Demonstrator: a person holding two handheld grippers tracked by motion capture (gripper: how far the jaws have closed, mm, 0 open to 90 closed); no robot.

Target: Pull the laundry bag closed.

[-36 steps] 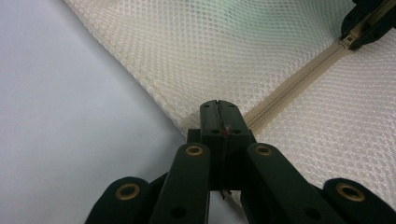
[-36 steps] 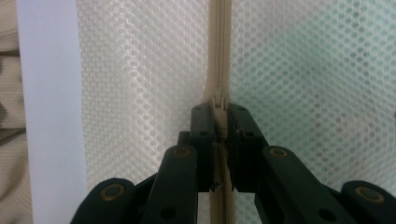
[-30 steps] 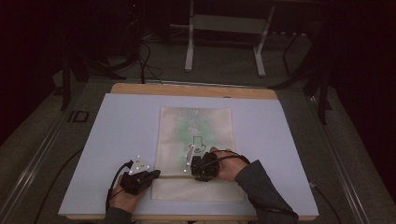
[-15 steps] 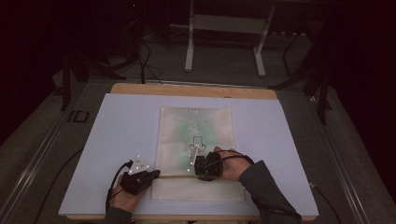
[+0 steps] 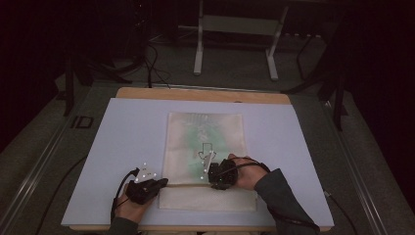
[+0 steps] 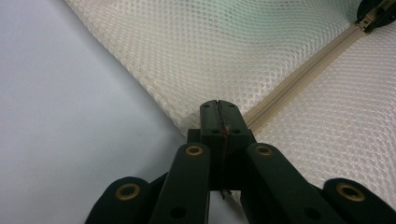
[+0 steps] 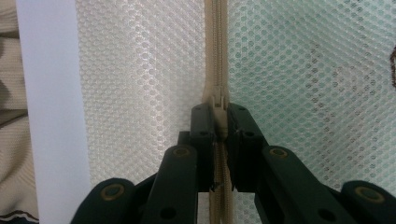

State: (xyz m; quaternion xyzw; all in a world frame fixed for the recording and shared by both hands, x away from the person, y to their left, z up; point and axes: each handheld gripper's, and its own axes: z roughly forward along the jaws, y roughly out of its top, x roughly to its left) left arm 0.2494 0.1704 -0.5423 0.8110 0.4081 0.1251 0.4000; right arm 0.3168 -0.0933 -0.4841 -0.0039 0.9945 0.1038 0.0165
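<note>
A cream mesh bag (image 5: 205,142) lies flat on the white table cover (image 5: 122,147), with something green showing through the mesh. A beige zipper (image 5: 188,185) runs across its near part. My left gripper (image 5: 164,183) sits at the bag's left edge, shut on the bag's edge (image 6: 218,109) where the zipper (image 6: 299,74) ends. My right gripper (image 5: 214,177) is over the bag near its middle. In the right gripper view the right gripper (image 7: 219,116) is shut on the zipper pull (image 7: 219,105), and the zipper tape (image 7: 215,46) runs straight ahead.
The table's wooden far edge (image 5: 200,94) borders a dark floor with cables and a metal stand (image 5: 235,29). Bare white cover lies to both sides of the bag. Beige fabric (image 7: 9,93) shows beyond the cover's near edge in the right gripper view.
My right gripper has shifted a little to the right along the zipper line. The left gripper has stayed at the bag's left edge.
</note>
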